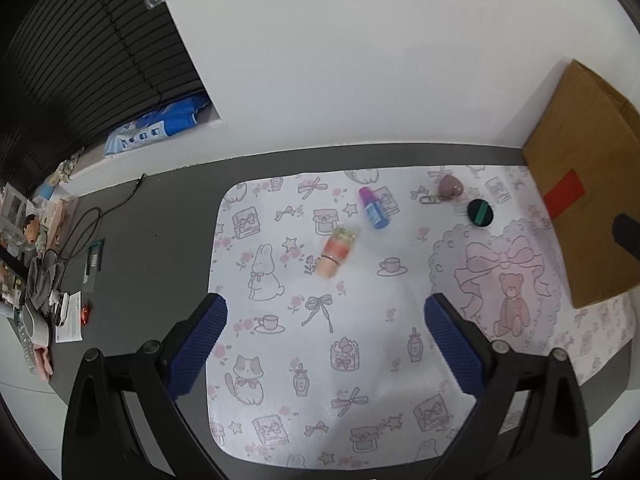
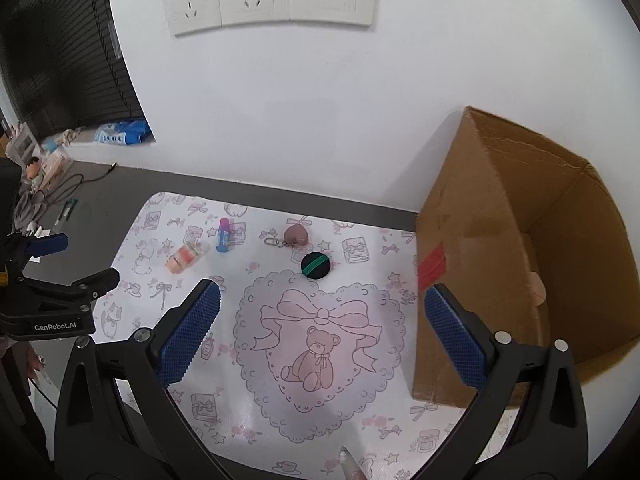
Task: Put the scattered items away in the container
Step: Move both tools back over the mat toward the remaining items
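Two grippers spread wide, four items loose on the mat

Left gripper [image 1: 326, 344]: hovering above the near-left part of the patterned mat [image 1: 360, 360], blue-padded fingers [image 1: 198, 344] far apart, nothing between them. Right gripper [image 2: 320, 336]: poised over the heart-and-teddy print, equally wide, equally empty; just right of its right finger, the cardboard box [image 2: 480, 280].

Farther out on the mat, well clear of both tools: peach-coloured tube [image 1: 336, 252] lying tilted, left of centre. Beyond it to the right, a purple-and-blue stick [image 1: 374, 208], also on its side. Right again, near the far edge, a pink heart keychain [image 1: 450, 188] with metal clip [image 1: 428, 199] pointing left. Just near-right of the heart, a black round compact [image 1: 480, 212] crossed by a green stripe, flat on the mat, apart from the heart.

Open cardboard box at the right side, standing partly on the mat's right edge against the white wall [image 2: 320, 100], red tape [image 2: 432, 264] on its left face; inside, only a pale patch on the wall visible, contents otherwise hard to make out.

Left of the mat: grey desk [image 1: 152, 248], cables [image 1: 80, 232] and clutter at its far-left end.
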